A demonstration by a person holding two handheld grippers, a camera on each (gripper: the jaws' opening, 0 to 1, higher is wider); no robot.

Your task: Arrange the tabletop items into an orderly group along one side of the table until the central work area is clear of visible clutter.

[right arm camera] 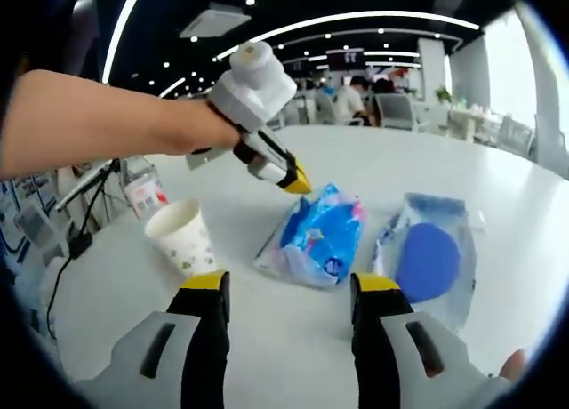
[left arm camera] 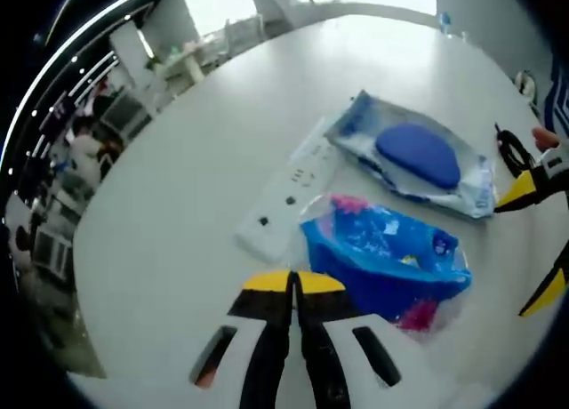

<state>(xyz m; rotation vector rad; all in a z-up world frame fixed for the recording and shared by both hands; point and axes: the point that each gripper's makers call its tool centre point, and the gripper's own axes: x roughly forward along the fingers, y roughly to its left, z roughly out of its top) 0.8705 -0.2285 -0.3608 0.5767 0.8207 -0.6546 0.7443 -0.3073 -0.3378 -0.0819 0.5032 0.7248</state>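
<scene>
In the left gripper view a blue crinkly packet (left arm camera: pixel 387 258) is lying at centre right of the frame on the white surface (left arm camera: pixel 178 249), just above the left gripper (left arm camera: pixel 293 284), whose yellow-tipped fingers (left arm camera: pixel 267 282) are pressing together, closed on nothing; a white power strip (left arm camera: pixel 289 191) is sitting just left of the packet, and a clear bag holding a blue oval pad (left arm camera: pixel 418 153) is lying above it, towards the upper right; the right gripper's yellow tips (left arm camera: pixel 520 191) are showing at the right edge. In the right gripper view the right gripper (right arm camera: pixel 289 289) is rising from the bottom with its fingers (right arm camera: pixel 206 284) standing wide apart, empty; the packet is lying between them at centre, the bagged pad to its right; a paper cup (right arm camera: pixel 184 237) is standing upright at left.
</scene>
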